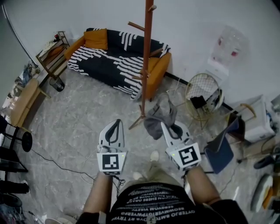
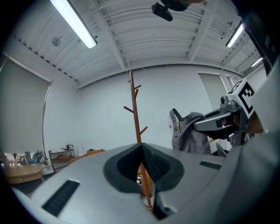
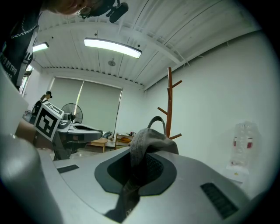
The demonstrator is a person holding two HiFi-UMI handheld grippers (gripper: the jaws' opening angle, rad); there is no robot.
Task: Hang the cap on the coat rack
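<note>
Grey fabric of the cap (image 3: 148,142) was pinched between the jaws of my right gripper (image 1: 169,127), which had closed to a narrow gap on it, and the rest of the cap bunched up and out past their tips. My left gripper (image 1: 114,126) sat just beside the right one, its jaws pressed together with nothing between them. Ahead of both pairs of jaws stood the wooden coat rack (image 1: 145,65), apart from the cap.

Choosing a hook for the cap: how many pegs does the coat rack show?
4 on the coat rack: top peg right, second peg left, third peg right, fourth peg left. Others may be hidden.
</note>
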